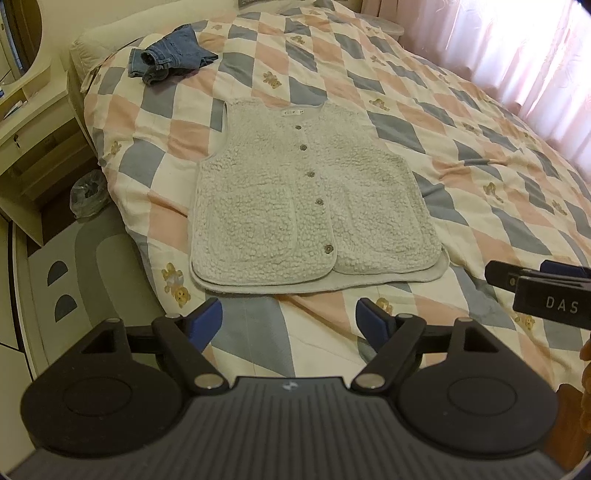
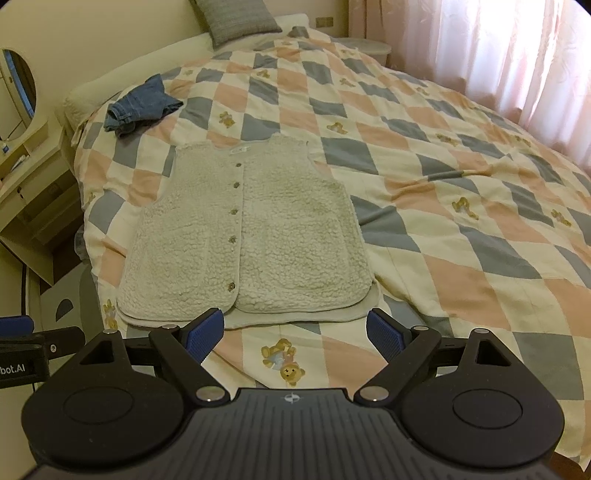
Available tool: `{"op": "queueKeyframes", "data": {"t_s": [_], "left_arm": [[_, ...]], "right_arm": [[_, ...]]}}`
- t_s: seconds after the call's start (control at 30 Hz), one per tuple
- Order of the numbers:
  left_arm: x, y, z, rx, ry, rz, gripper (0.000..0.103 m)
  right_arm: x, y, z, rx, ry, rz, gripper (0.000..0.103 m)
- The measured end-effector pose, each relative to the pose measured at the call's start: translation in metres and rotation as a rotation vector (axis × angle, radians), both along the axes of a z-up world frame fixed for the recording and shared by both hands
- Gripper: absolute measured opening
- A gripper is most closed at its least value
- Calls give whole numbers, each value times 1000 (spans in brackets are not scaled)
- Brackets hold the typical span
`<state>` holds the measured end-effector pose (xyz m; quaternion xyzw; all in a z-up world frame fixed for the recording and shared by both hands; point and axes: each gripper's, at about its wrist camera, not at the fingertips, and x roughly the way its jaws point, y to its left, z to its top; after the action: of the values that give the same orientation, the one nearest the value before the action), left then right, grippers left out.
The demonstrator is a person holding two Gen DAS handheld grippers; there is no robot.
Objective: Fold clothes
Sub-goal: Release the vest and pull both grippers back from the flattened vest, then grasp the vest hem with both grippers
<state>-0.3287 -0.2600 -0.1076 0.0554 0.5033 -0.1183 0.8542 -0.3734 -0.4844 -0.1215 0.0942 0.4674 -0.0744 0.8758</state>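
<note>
Nearest the viewer, the left tongs (image 1: 290, 321) and the right tongs (image 2: 294, 332) hover over the near edge of the bed (image 2: 461, 258), both spread wide with nothing between their blue pads. Just beyond them a cream fleece vest (image 1: 306, 199) lies flat and buttoned on the checked quilt (hem toward the tongs, collar away). Beyond the vest's collar, to its left and well apart, sits a bundle of blue jeans (image 1: 171, 55). Farther still, past the jeans, a grey pillow (image 2: 236, 18) leans at the headboard.
</note>
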Motion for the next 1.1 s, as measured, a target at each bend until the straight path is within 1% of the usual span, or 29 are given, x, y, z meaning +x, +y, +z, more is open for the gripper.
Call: {"op": "queueKeyframes", "data": {"t_s": [0.3, 0.6, 0.73, 0.87, 0.97, 1.03, 1.1], "left_arm": [[12, 8, -2, -1, 3, -1, 77], [59, 34, -19, -32, 44, 1, 78], [90, 44, -36, -32, 69, -29, 79], [129, 51, -60, -30, 111, -68, 79], [165, 56, -84, -26, 143, -108, 79], [196, 60, -103, -14, 142, -127, 78], [229, 63, -122, -3, 142, -147, 76]], "right_arm": [[4, -5, -10, 27, 20, -42, 87], [15, -26, -32, 109, 36, -111, 87], [31, -39, -54, 169, 73, -147, 87], [60, -48, -87, 226, 135, -157, 85], [89, -54, -111, 228, 169, -159, 85], [115, -60, -131, 221, 192, -148, 84], [143, -68, -153, 216, 226, -139, 78]]}}
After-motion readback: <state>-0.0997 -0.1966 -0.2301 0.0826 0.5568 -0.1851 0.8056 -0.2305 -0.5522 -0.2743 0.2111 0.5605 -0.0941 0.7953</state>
